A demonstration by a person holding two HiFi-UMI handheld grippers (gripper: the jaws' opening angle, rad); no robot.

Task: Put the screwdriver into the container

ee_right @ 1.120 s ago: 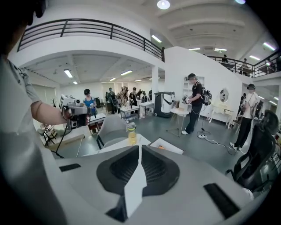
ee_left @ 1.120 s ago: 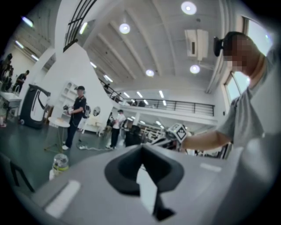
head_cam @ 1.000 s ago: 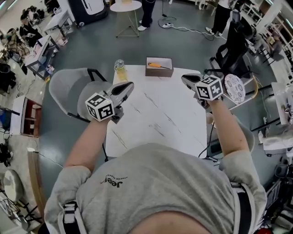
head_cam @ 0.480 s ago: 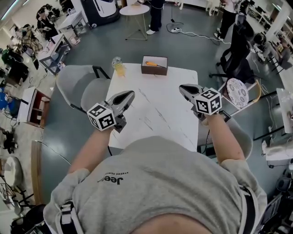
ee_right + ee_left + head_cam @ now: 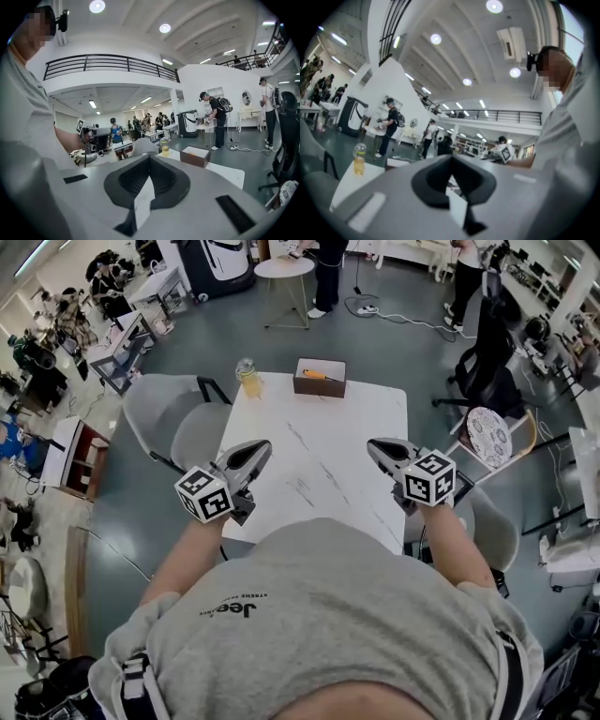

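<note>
White table (image 5: 319,456), busy workshop hall. Screwdriver (image 5: 316,375), orange handle, lay inside the brown container (image 5: 320,388) at the far table edge. Bottle (image 5: 248,379) stood just left of the container. The 2 tools, left gripper (image 5: 259,447) and right gripper (image 5: 377,447), hung well short of the container, jaws clenched on nothing.

Bright, even indoor light comes from round ceiling lamps (image 5: 493,5) and strip lights (image 5: 338,39). The white worktop (image 5: 319,456) shows no harsh glare, and shadows on the grey floor (image 5: 187,334) are soft. All views bend strongly toward the edges; both gripper views go black at the corners. The left hand-held gripper (image 5: 451,158) looks blurred up close, while the right hand-held gripper (image 5: 149,158) is sharper.
</note>
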